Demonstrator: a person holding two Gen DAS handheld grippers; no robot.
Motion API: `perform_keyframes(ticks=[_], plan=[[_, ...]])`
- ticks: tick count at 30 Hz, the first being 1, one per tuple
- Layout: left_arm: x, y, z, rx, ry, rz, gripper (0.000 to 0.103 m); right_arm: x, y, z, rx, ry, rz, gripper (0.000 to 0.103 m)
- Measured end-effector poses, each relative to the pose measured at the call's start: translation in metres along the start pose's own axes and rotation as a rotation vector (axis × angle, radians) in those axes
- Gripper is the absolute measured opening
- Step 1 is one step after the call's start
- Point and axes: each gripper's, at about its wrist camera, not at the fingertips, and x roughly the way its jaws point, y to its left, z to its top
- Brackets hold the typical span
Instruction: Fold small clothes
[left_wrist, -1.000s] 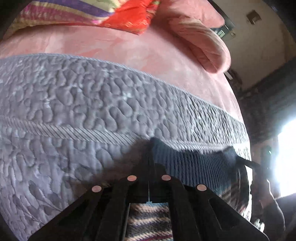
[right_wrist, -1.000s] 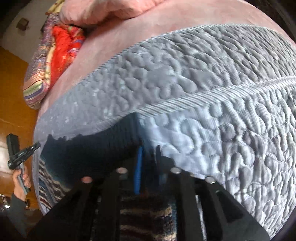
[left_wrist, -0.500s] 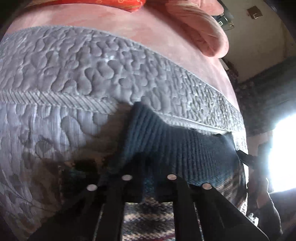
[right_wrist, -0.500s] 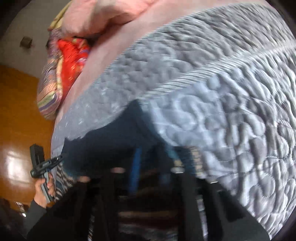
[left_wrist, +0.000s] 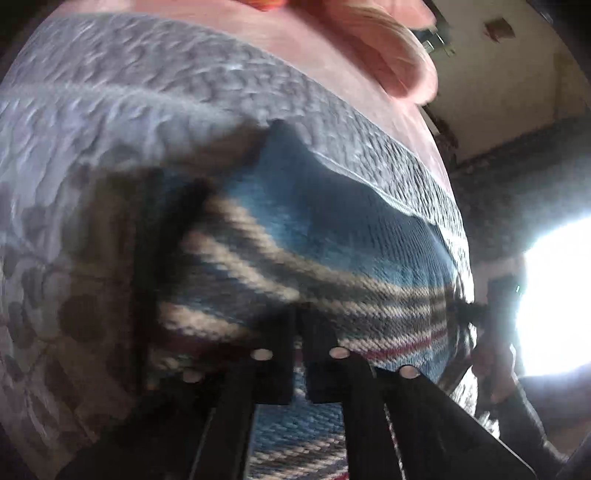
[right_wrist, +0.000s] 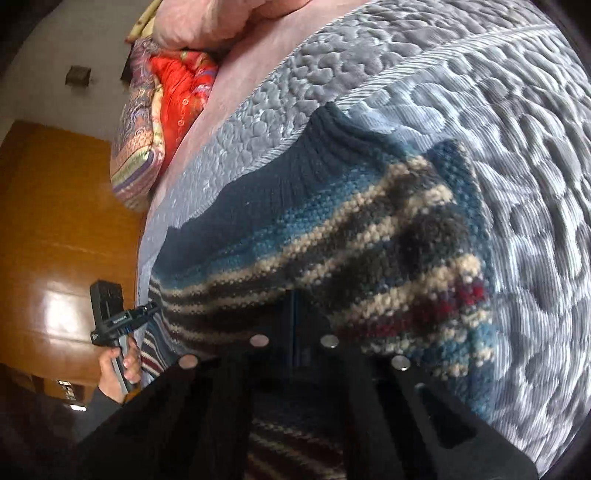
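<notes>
Where ribbing ends, chunky striped knit sweater (right_wrist: 332, 236) overlies quilted bedspread (right_wrist: 517, 129).

Grey quilted bedspread (right_wrist: 498, 110), pink pillow (right_wrist: 207, 22), red cushion (right_wrist: 184, 85).

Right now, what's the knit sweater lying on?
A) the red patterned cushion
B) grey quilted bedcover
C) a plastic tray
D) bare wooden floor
B: in the right wrist view the striped knit sweater lies spread on the grey quilted bedcover, whose embossed surface shows all around its dark ribbed edge; the red cushion sits far off near the head of the bed, and the wooden floor is below the bed's edge.
</notes>
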Motion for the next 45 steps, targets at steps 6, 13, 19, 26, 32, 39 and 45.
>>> perform_keyframes(ticks=[6, 13, 19, 26, 32, 39, 45], plan=[[-0.040, -0.051, -0.047, 0.143, 0.001, -0.177, 0.013, -0.003, 0.068, -0.056, -0.136, 0.062, 0.146, 0.007], [0.012, -0.034, -0.102, 0.121, 0.121, -0.047, 0.008, 0.053, 0.060, -0.096, -0.114, 0.169, 0.035, 0.003], [-0.034, -0.037, -0.106, 0.126, 0.027, -0.149, 0.034, -0.035, 0.072, -0.124, -0.217, 0.026, -0.123, 0.021], [-0.041, 0.020, -0.100, 0.031, 0.081, -0.068, 0.018, -0.057, 0.004, -0.128, -0.094, 0.042, -0.291, 0.013], [-0.112, 0.021, -0.068, 0.036, -0.040, -0.096, 0.075, -0.032, 0.152, -0.179, -0.613, -0.012, -0.510, 0.068], [-0.102, 0.065, -0.018, -0.088, 0.068, -0.064, 0.077, 0.094, 0.265, -0.281, -1.117, 0.015, -0.602, 0.085], [-0.074, 0.092, 0.005, -0.166, 0.127, -0.114, 0.077, 0.165, 0.315, -0.305, -1.240, -0.002, -0.608, 0.084]])
